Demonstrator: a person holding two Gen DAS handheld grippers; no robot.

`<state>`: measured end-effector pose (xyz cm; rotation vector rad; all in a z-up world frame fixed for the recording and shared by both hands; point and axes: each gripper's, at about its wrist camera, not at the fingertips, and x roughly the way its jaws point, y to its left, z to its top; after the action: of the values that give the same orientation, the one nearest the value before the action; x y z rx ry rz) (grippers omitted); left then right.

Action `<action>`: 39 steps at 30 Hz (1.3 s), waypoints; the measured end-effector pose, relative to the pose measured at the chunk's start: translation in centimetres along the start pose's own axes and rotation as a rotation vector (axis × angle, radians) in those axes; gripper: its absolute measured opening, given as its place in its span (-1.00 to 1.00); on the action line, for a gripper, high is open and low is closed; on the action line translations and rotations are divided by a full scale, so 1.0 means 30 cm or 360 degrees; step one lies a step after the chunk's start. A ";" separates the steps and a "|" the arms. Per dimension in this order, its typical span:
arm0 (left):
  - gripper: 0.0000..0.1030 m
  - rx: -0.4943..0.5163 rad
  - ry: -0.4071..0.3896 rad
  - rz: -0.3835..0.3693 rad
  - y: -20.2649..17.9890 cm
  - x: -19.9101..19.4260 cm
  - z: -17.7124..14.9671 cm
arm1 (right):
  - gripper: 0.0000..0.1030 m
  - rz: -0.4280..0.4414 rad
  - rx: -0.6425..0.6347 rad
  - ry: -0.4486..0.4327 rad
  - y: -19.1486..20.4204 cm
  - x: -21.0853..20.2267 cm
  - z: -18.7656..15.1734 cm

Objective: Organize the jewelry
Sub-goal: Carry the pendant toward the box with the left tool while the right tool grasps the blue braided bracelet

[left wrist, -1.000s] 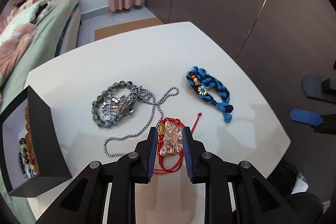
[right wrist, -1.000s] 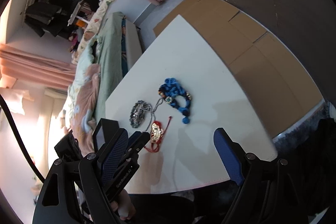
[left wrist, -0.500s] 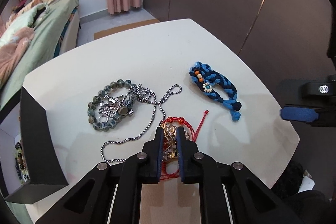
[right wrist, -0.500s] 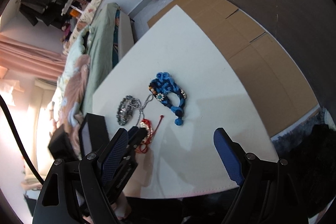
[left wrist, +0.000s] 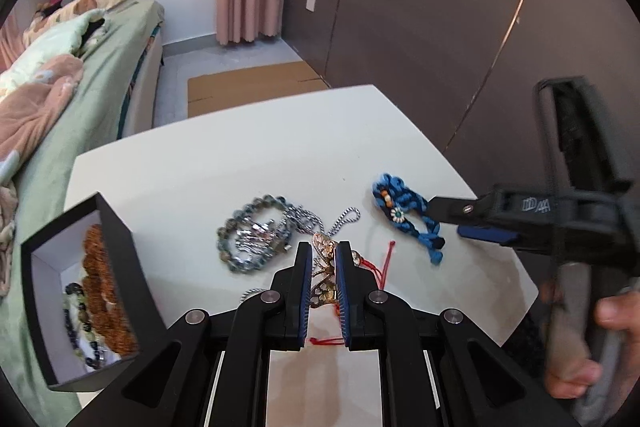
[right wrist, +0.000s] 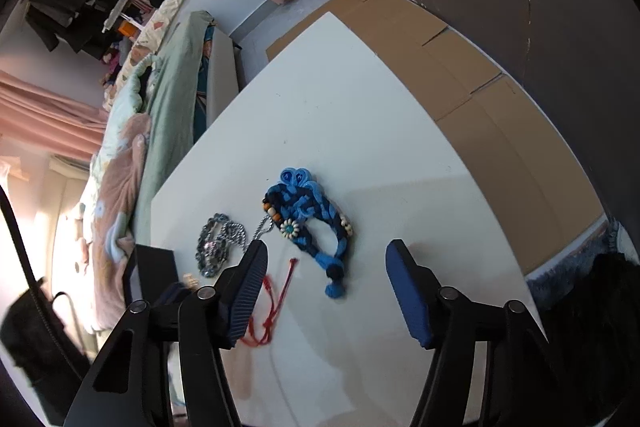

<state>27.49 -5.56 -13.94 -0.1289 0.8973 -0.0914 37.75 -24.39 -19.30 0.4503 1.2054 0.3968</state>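
Observation:
My left gripper (left wrist: 324,259) is shut on a gold filigree pendant (left wrist: 323,269) with a red cord (left wrist: 382,267) and holds it above the white table (left wrist: 240,163). A blue braided bracelet (left wrist: 408,213) lies to the right; in the right wrist view it (right wrist: 316,215) lies just ahead of my open, empty right gripper (right wrist: 328,267). A grey-green bead bracelet tangled with a silver chain (left wrist: 256,233) lies to the left. A black jewelry box (left wrist: 80,287) at the table's left edge holds brown and dark bead strings.
The right gripper and the hand holding it (left wrist: 560,227) reach in over the table's right edge. A bed with green and pink bedding (left wrist: 60,107) stands left of the table. Flat cardboard (left wrist: 248,87) lies on the floor beyond.
My left gripper closed on the gold pendant and lifted it off the table. My right gripper moved in toward the blue bracelet, still open.

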 end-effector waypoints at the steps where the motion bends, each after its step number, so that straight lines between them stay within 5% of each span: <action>1: -0.76 -0.0002 -0.0007 0.0003 0.004 -0.009 0.002 | 0.21 -0.0034 -0.0017 -0.0008 0.008 0.008 0.003; 10: -0.76 -0.0032 -0.0052 0.0045 0.056 -0.068 0.018 | 0.20 -0.0311 -0.0267 -0.0092 0.118 0.062 0.035; 13: -0.76 -0.0046 -0.0070 0.0060 0.071 -0.086 0.020 | 0.01 -0.0492 -0.0415 -0.0104 0.163 0.080 0.014; 16: -0.76 -0.0064 -0.0084 0.0067 0.084 -0.105 0.020 | -0.81 -0.0328 -0.0412 -0.0025 0.177 0.083 0.002; 20: -0.76 -0.0095 -0.0138 0.0057 0.106 -0.153 0.027 | -0.81 -0.0233 -0.0333 -0.0040 0.167 0.033 0.001; 29: -0.76 -0.0136 -0.0274 0.0057 0.161 -0.282 0.073 | -0.81 0.0312 -0.0231 -0.0078 0.199 -0.130 -0.049; 39: -0.76 -0.0253 -0.0341 0.0130 0.294 -0.386 0.082 | -0.81 0.0522 -0.0301 -0.0064 0.355 -0.125 -0.134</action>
<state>22.45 4.87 -4.81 -0.2452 0.6939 0.0689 32.20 -16.85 -11.82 0.4905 1.0443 0.7726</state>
